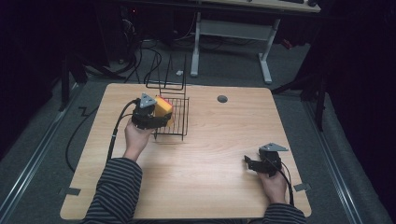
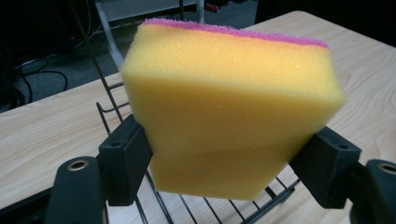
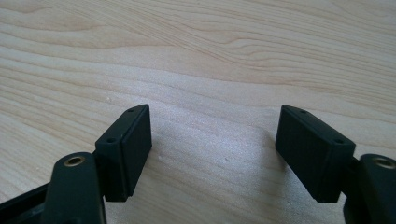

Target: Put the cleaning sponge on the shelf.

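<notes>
High view: light wooden table (image 1: 201, 186), striped sleeves entering from the bottom edge. Left gripper (image 1: 156, 119) raised at the near-left corner of a black wire rack (image 1: 175, 119), pinching a yellow sponge (image 1: 163, 107) just over the rack's left rim. Rack standing in the far-left half of the table, tall wire back toward the far edge. Right gripper (image 1: 252, 164) low over the near-right part of the table, well apart from the rack, jaws spread with nothing between. Round dark grommet (image 1: 222, 99) near the far edge. Grey floor and a white desk frame (image 1: 233, 42) beyond.

Left gripper view: yellow sponge (image 2: 229, 116) with a pink scouring layer along its top edge, squeezed on both sides between the black jaws, pinched narrower at the bottom. Wire rack (image 2: 196, 205) bars directly beneath and behind the sponge; whether touching the wires, cannot tell.

Right gripper view: right gripper (image 3: 212, 149) jaws wide apart, bare wood grain of the table (image 3: 210, 56) between and ahead.
</notes>
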The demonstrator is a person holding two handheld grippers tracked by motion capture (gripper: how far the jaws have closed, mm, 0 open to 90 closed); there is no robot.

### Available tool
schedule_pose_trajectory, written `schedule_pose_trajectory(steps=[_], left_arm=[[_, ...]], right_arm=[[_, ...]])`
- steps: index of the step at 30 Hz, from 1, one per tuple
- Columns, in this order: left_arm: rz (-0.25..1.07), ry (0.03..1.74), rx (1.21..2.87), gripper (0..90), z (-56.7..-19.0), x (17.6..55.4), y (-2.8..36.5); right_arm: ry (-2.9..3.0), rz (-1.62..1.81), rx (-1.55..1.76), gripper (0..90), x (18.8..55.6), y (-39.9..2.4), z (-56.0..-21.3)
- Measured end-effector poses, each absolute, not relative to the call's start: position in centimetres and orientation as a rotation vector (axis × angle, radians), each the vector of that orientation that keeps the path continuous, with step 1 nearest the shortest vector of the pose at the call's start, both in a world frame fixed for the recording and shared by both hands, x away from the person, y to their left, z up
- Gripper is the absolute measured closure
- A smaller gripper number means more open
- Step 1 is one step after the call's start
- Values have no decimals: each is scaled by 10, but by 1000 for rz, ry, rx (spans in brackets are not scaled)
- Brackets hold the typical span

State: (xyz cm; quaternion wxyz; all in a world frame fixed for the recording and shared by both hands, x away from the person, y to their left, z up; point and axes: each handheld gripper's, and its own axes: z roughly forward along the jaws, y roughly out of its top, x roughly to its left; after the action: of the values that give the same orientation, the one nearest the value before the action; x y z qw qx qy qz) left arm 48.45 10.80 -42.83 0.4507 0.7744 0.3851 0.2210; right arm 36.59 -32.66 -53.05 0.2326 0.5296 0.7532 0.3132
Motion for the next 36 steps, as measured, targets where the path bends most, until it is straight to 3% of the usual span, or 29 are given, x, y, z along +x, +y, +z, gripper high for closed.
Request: schedule_pose_trajectory(steps=[14,36], left_arm=[[567,1001,1915,271,-446,513,91],[475,1110,1904,217,-462,527,95]], right_arm=[[2070,864,1453,273,366,-327,-531],[2070,864,1453,273,366,-327,-531]])
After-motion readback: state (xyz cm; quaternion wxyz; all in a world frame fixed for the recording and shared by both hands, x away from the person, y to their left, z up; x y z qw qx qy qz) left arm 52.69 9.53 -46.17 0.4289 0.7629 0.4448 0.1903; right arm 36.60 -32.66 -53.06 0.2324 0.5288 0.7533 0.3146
